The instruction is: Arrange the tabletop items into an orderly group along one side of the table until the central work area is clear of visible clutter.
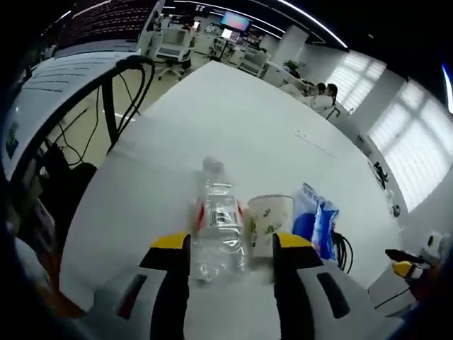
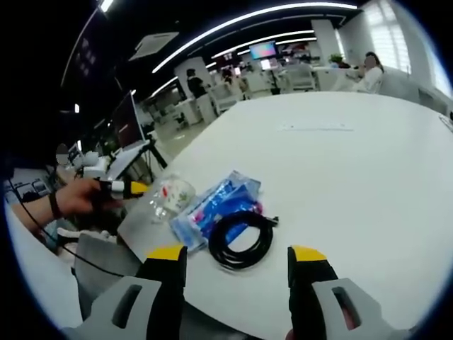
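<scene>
Here the left gripper (image 1: 232,244) stands with its yellow-tipped jaws wide apart, a clear plastic water bottle (image 1: 216,223) lying on its side between them; whether either jaw touches the bottle I cannot tell. Just beside the bottle, by the inner face of the right-hand jaw, stands a white paper cup (image 1: 268,223) with a small printed pattern. Next to the cup lies a blue-and-white plastic packet (image 1: 316,225), and a coiled black cable (image 1: 343,250) lies beyond it. All four sit close to the near edge of the white table (image 1: 233,120), whose far surface stretches away bare. At the table's left edge, black cables (image 1: 131,88) arch above the floor.

In the right gripper view the same group is seen from the other side. The right gripper (image 2: 237,261) hangs with jaws spread wide and nothing between them, just short of the black cable coil (image 2: 242,239). The packet (image 2: 216,205) touches the coil, and the bottle (image 2: 172,196) lies past it at the table's corner (image 2: 340,170). There a person's hand (image 2: 76,197) grips the other gripper's handle near the bottle. Broad bare tabletop opens to the right.
</scene>
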A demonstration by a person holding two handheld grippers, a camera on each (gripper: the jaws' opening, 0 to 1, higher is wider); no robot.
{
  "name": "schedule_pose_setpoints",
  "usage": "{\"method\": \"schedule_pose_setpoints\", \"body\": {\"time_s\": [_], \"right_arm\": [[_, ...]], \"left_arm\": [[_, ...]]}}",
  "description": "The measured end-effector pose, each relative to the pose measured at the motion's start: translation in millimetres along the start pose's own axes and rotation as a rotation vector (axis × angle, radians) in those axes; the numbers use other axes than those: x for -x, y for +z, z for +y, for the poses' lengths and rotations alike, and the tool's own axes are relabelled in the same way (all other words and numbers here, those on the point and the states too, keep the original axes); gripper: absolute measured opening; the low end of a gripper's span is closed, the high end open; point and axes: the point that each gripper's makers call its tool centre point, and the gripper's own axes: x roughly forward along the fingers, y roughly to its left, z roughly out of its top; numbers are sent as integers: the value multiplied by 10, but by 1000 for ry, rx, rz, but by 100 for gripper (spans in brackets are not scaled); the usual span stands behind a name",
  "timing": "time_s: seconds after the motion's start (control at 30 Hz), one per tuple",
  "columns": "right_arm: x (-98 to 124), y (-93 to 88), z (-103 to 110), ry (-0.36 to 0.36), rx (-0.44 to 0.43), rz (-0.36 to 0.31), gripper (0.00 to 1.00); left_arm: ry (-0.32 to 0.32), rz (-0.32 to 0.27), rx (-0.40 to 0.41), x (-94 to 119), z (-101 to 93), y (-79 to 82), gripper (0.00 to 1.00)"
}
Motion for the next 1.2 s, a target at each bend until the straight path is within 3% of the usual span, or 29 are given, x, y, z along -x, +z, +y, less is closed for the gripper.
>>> {"method": "schedule_pose_setpoints", "body": {"time_s": [0.5,0.93,1.2], "right_arm": [[52,-55,-26,-6,-9,8,58],[62,-38,-42,-4,-4,12,58],[67,-30,-88,-6,-1,22,58]], "left_arm": [[63,108,-39,-376,94,113,45],[90,225,-139,-683,104,27,46],[107,250,-156,-782,182,31,47]]}}
